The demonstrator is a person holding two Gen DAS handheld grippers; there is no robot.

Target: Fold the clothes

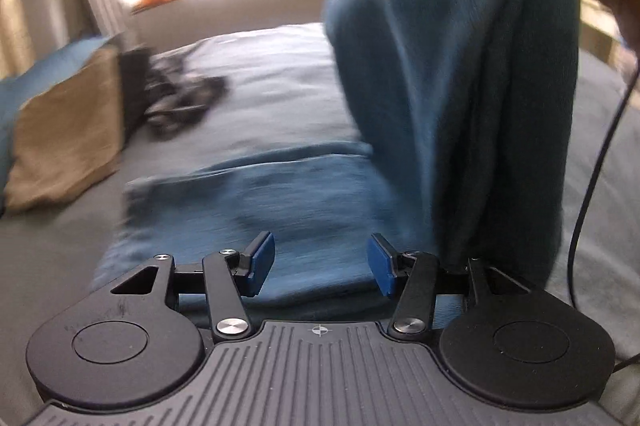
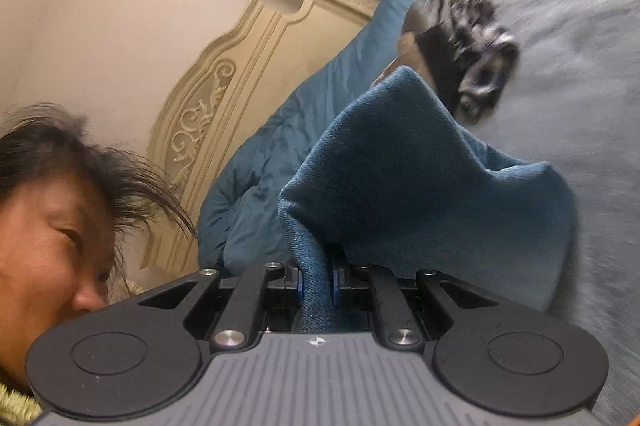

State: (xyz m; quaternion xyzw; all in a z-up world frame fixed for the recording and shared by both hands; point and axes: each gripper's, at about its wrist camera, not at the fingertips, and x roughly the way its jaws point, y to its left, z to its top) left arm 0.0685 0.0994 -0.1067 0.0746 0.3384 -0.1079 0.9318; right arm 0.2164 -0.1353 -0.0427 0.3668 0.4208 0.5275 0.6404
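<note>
- The right gripper (image 2: 316,284) is clamped on a bunched edge of the blue jeans (image 2: 400,165), lifting that part above the bed (image 2: 580,45).
- The left gripper (image 1: 320,262) stands apart, empty, over denim lying flat.
- One fold looks underway; squaring and stacking seem left.

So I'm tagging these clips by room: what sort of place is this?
Most likely a bedroom. The blue garment is being handled over a bed with a grey cover, a carved cream headboard stands against the wall, and a blue pillow leans on it.
</note>
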